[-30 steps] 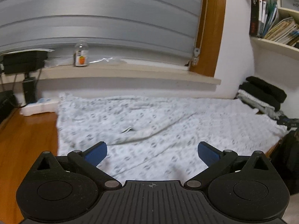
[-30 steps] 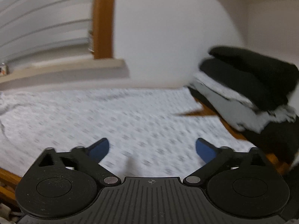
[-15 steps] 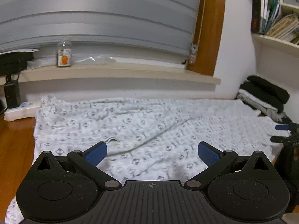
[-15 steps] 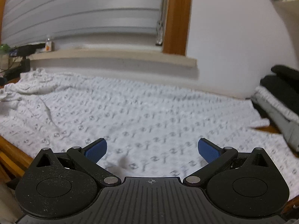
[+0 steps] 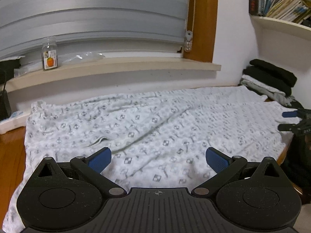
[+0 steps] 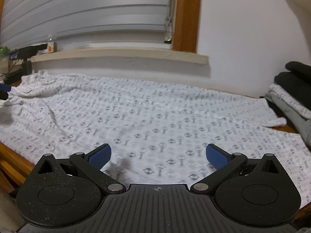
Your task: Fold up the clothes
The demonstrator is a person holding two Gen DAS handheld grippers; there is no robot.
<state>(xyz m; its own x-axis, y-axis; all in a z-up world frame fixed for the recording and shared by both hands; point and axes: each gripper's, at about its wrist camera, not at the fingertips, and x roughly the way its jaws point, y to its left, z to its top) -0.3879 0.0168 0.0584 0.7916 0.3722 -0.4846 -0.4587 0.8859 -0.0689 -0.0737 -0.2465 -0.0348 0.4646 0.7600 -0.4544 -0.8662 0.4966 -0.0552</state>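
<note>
A white garment with a grey key-and-square print (image 5: 155,120) lies spread and wrinkled over the wooden surface below the window sill; the right wrist view shows the same garment (image 6: 155,116) from its right part. My left gripper (image 5: 158,160) hovers open above the garment's near edge, nothing between its blue pads. My right gripper (image 6: 158,155) is open too, over the near right portion. The right gripper's fingertips (image 5: 289,114) show at the right edge of the left wrist view, and a blue fingertip (image 6: 4,87) of the left gripper shows at the left edge of the right wrist view.
A pile of folded black, grey and white clothes (image 5: 270,81) sits at the far right against the wall. A small bottle (image 5: 49,54) stands on the window sill (image 5: 116,66). Books fill a shelf (image 5: 281,7) above. Bare wooden floor (image 5: 9,155) lies to the left.
Both cameras have swung left across the garment and moved closer to it. The right gripper turned away from the folded pile. Both stay open.
</note>
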